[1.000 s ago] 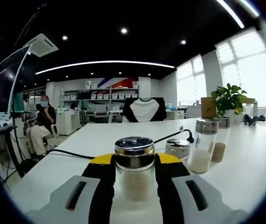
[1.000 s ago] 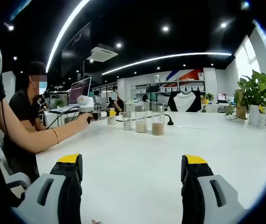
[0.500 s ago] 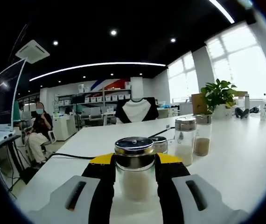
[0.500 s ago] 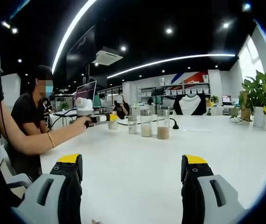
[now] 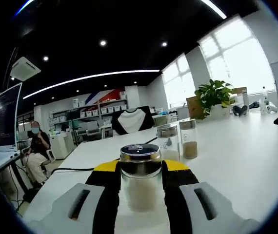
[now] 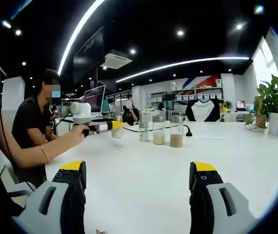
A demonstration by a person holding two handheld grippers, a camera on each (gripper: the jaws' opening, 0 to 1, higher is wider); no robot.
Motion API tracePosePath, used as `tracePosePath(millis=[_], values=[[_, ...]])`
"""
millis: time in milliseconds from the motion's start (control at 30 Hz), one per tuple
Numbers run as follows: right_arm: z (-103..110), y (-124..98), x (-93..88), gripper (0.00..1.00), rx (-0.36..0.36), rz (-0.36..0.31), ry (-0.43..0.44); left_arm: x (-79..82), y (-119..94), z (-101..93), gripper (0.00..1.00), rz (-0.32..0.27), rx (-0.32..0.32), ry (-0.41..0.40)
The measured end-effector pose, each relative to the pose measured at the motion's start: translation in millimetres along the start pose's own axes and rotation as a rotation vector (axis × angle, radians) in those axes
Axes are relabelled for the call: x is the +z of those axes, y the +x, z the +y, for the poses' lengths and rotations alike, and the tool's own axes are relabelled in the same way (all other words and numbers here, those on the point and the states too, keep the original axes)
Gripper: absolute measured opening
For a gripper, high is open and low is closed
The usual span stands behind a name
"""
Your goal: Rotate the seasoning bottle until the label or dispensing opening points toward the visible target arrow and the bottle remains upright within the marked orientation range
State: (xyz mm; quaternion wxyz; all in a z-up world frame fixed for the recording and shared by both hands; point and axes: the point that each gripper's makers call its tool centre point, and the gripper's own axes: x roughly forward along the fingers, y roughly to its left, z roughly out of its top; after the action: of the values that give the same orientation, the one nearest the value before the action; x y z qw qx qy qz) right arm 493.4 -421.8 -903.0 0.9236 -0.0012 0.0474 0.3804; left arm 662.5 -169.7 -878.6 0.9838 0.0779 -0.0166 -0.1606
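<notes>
A glass seasoning bottle (image 5: 140, 171) with a shiny metal lid and pale powder inside stands upright between the yellow-tipped black jaws of my left gripper (image 5: 140, 181), which is shut on it. In the right gripper view a person's hand holds that left gripper (image 6: 110, 125) out over the white table (image 6: 144, 170), with the seasoning bottle (image 6: 116, 130) at its tip. I cannot tell whether the bottle touches the table. My right gripper (image 6: 138, 185) hovers low over the table, open, with nothing between its jaws.
Two tall jars (image 5: 167, 141) (image 5: 189, 139) stand just beyond the held bottle. In the right gripper view three jars (image 6: 158, 130) form a row. A black cable (image 5: 75, 169) crosses the table. A potted plant (image 5: 212, 96) stands at the far right. People sit at the left (image 6: 31, 122).
The left gripper has swung round with the bottle in it, so the jars and plant slid left in its view. It now sits a little farther from the jar row. The right gripper stays open.
</notes>
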Motion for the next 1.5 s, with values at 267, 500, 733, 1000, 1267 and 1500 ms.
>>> tracePosePath(millis=[267,500,733,1000,1267,1500], values=[[5,1,-5.2,0.88,0.005,0.012,0.005,-1.0,-14,-27.0,0.35,0.002,-0.06,0.014],[8,1,-8.0,0.88,0.015,0.02,0.002,5.8,-26,-50.4,0.35,-0.014,-0.121,0.007],[9,1,-10.5,0.88,0.019,0.025,0.003,12.6,-36,-76.0,0.35,-0.023,-0.171,0.014],[9,-1,-14.3,0.88,0.017,0.029,0.009,21.3,-43,-92.7,0.35,-0.05,-0.218,-0.048],[7,-2,-13.4,0.88,0.016,0.032,0.004,20.5,-52,-112.5,0.35,-0.041,-0.277,-0.027],[3,1,-11.8,0.88,0.014,0.029,-0.004,28.2,-57,-124.5,0.35,-0.075,-0.347,-0.032]])
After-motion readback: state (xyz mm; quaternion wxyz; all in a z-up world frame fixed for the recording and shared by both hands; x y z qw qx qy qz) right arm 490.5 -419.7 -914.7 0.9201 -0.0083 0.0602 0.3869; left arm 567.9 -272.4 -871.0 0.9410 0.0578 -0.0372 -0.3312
